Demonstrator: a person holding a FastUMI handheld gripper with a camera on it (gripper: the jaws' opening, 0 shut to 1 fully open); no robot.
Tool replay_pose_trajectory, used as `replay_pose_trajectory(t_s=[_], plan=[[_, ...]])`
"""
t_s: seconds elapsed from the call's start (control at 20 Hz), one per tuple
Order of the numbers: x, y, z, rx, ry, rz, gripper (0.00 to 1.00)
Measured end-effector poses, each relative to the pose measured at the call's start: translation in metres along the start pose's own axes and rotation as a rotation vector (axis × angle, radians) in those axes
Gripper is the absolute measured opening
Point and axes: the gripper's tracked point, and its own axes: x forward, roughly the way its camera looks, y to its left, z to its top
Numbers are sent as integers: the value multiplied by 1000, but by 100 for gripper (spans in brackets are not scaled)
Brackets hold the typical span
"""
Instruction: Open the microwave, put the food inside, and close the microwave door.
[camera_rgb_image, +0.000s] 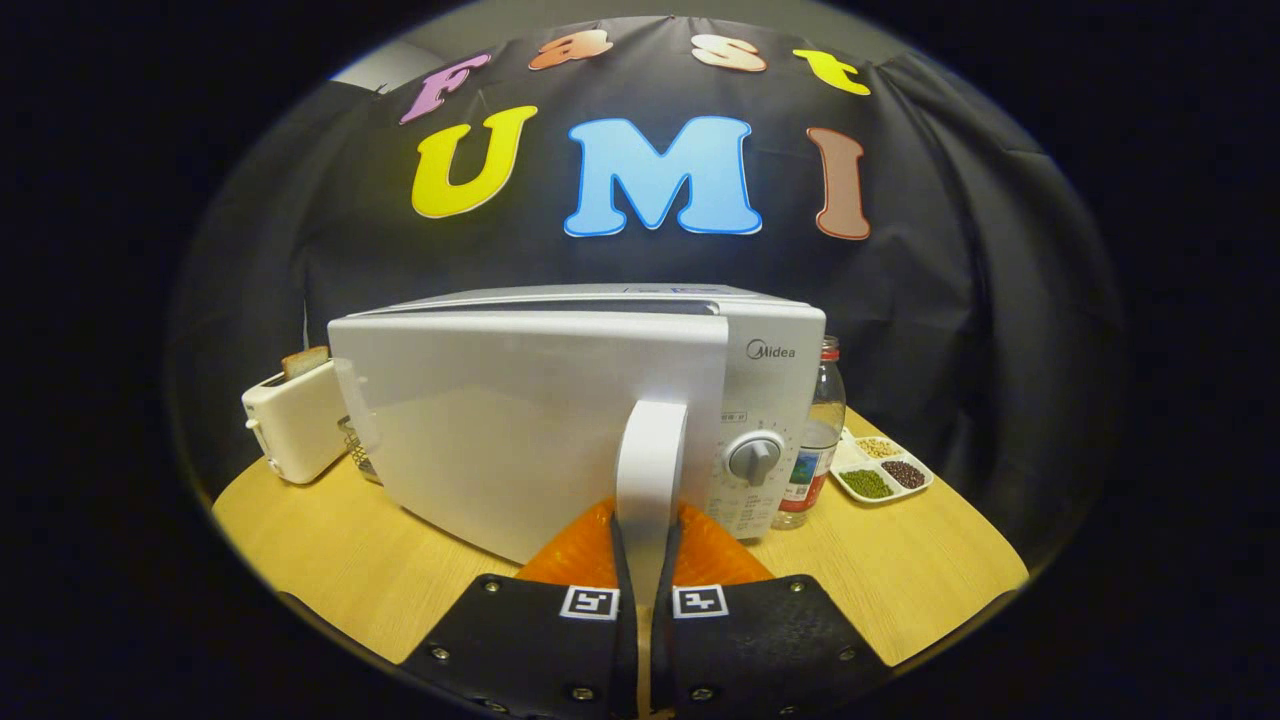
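Observation:
A white microwave (775, 370) stands on the wooden table (340, 560), its control panel with a grey dial (754, 457) on the right. Its door (500, 420) is swung partly out toward me, hinged on the left. The door's white vertical handle (650, 470) runs down between my two fingers. My gripper (646, 560) is shut on that handle, one finger pressing each side. The inside of the microwave is hidden behind the door. I cannot see any food item apart from the things listed below.
A white toaster (295, 420) with a slice of bread (305, 361) stands left of the microwave. A clear bottle (818, 440) stands just right of it, and beyond that lies a white divided tray (885, 470) of beans. The table's rounded edge runs close in front.

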Motion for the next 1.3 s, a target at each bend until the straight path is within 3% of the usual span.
replay_pose_trajectory(t_s=[0.2, 0.65, 1.3], plan=[[-34, 22, -11, 1, 12, 28, 6], [-93, 74, -26, 0, 31, 125, 21], [-152, 166, -43, -46, 45, 264, 23]])
